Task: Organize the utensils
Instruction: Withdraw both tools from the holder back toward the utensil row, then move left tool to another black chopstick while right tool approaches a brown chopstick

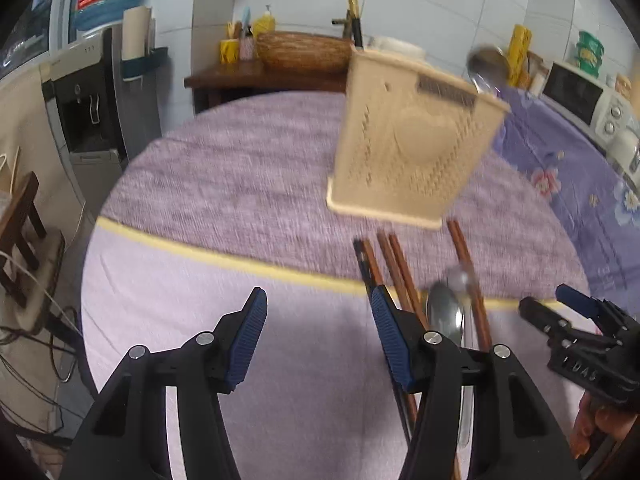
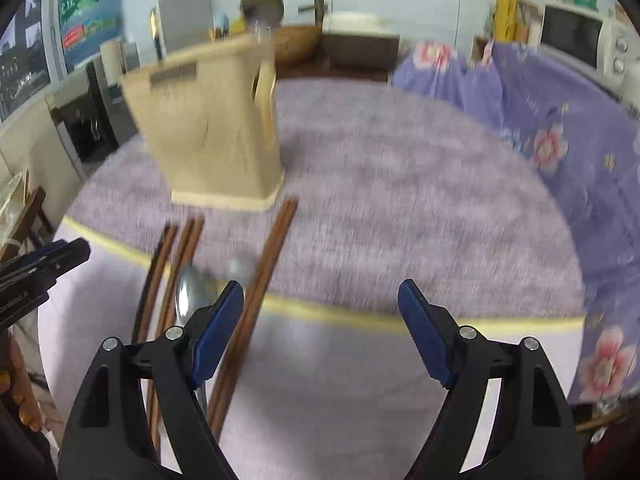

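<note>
Utensil sorting, pick-up stage: left gripper (image 1: 318, 334) and right gripper (image 2: 320, 330) wide, empty; chopsticks (image 2: 260, 284), spoon (image 2: 190, 296) on towel (image 2: 360, 380) before holder (image 2: 212, 128); next, probably grasp one.

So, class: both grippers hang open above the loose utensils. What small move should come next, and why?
Probably lower the right gripper onto the nearest chopstick pair and close. Its jaws are open and empty, and the chopsticks lie loose on the cloth in front of the beige holder, which already has a spoon in it.
</note>
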